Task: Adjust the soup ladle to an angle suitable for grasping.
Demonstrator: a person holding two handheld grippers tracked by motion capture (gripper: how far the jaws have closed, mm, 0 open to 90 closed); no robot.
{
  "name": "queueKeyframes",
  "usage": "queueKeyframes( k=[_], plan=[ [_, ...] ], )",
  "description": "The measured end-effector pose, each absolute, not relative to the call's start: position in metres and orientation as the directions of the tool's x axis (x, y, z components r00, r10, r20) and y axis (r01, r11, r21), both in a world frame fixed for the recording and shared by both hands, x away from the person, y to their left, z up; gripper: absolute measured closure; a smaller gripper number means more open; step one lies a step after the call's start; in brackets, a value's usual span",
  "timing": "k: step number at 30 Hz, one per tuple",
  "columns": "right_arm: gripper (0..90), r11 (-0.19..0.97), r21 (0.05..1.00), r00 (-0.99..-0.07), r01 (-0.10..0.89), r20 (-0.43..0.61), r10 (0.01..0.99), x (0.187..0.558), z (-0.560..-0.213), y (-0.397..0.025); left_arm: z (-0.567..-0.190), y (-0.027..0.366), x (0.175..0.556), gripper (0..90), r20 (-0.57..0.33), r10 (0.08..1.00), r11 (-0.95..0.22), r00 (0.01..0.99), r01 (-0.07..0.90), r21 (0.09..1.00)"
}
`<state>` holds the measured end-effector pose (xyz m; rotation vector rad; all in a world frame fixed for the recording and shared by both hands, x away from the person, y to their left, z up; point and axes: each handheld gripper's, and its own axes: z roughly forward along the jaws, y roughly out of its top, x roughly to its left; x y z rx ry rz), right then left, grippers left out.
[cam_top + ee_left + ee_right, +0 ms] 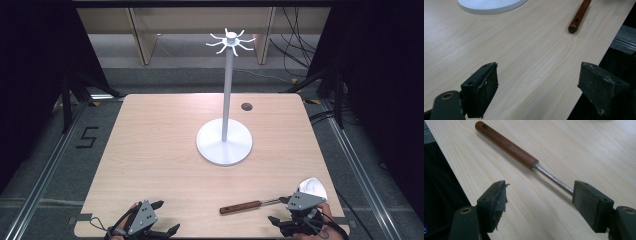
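Pale wood-grain table (160, 150) sits on a grey floor with black curtains at both sides, and a small dark round hole (246, 106) marks its far edge.

At the near right corner the right gripper (286, 204) is held low over the tabletop, its two black jaws spread wide with nothing clamped. In the right gripper view the same gripper (539, 195) shows worn pads, the left pad (499, 197) frayed at its edge. A long-handled utensil with a reddish-brown wooden handle and a thin steel shaft (506, 145) lies flat on the table ahead of the jaws; its shaft runs back behind the right-hand jaw, and whether it touches that jaw cannot be told. From above, the utensil's handle (241, 207) points left along the near edge, and its shiny rounded metal head (312, 189) lies just beyond the gripper.

At the near left, the left gripper (159, 218) also has its jaws wide apart and empty, hovering by the table's front edge. In its own view this gripper (537, 85) looks toward the handle's end (577, 18), well apart from it.

Farther out, near the table's middle, stands a white stand with a round flat base, a tall thin pole and a crown of curved hooks (224, 142). Its base edge (491, 6) appears at the top of the left gripper view.
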<state>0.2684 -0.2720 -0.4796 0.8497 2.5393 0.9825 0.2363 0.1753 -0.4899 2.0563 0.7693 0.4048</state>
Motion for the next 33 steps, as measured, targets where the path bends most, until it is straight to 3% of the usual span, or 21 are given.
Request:
queueKeyframes(
  k=[19, 23, 33],
  plan=[
    [28.9, 0.633, 0.669, -0.817, 0.389, -0.067, 0.572, 0.277, -0.477, -0.253, -0.490, 0.175, 0.238, 15.2, 0.011, 0.659, -0.434, 0.752, 0.369, 0.822],
    [28.8, 0.662, 0.654, -0.837, 0.367, -0.078, 0.541, 0.285, -0.475, -0.242, -0.492, 0.173, 0.237, 15.2, -0.022, 0.666, -0.396, 0.746, 0.378, 0.837],
    [28.9, 0.708, 0.602, -0.863, 0.368, -0.061, 0.501, 0.302, -0.471, -0.215, -0.491, 0.174, 0.237, 15.2, -0.007, 0.662, -0.407, 0.749, 0.367, 0.837]
  ],
)
